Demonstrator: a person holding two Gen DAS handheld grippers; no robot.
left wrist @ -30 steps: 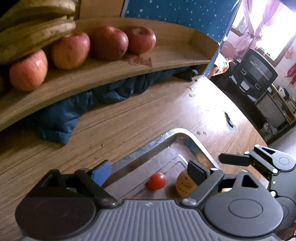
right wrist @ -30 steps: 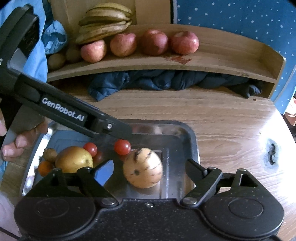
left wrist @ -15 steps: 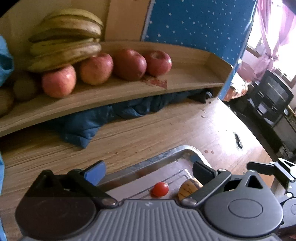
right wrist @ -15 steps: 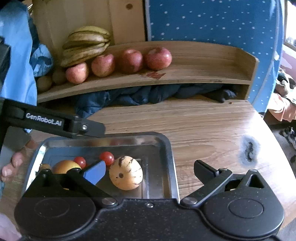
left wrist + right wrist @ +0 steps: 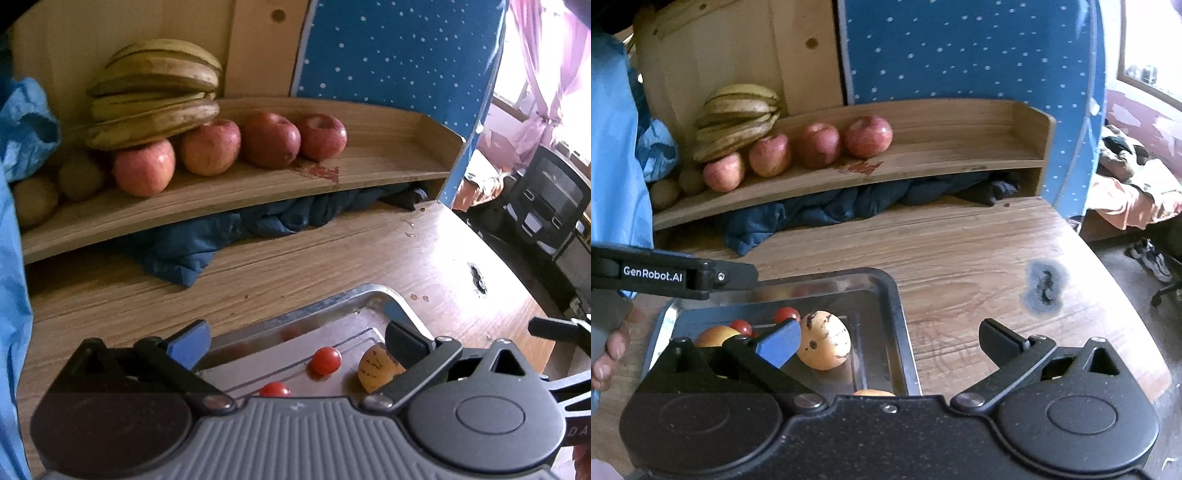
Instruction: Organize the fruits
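Wooden table [image 5: 960, 243] fills the room's middle, with a curved wooden shelf [image 5: 923, 162] at the back and a blue dotted wall behind it. On the shelf you can see four red apples [image 5: 210, 147] in a row, one bunch of bananas [image 5: 155, 92] lying on top at the left end, and some brown round fruits, maybe kiwis [image 5: 79, 175], past them; I count two or three, it is dark there. A dark blue cloth [image 5: 207, 240] is stuffed under the shelf.

Close to you sits a shiny metal tray [image 5: 901, 325]. In it are two little red tomatoes [image 5: 786, 314], one pale speckled fruit [image 5: 823, 339] and one yellow-red fruit [image 5: 714, 335]. An orange bit peeks out at the tray's near edge; I cannot tell what it is.

Your left gripper [image 5: 295, 341] has just been opening and its jaws are now spread wide with nothing between them. Your right gripper [image 5: 886, 338] has also just been opening, and it is wide and empty too.

The speckled fruit is the thing to watch. It lies just past the blue fingertip [image 5: 775, 343] of your right gripper, off to the left side of the gap, not in the middle. Its long side runs across the tray, slanting. From your left gripper it sits by the right-hand finger. Both hands are near it, so I think you must slide sideways before you pinch
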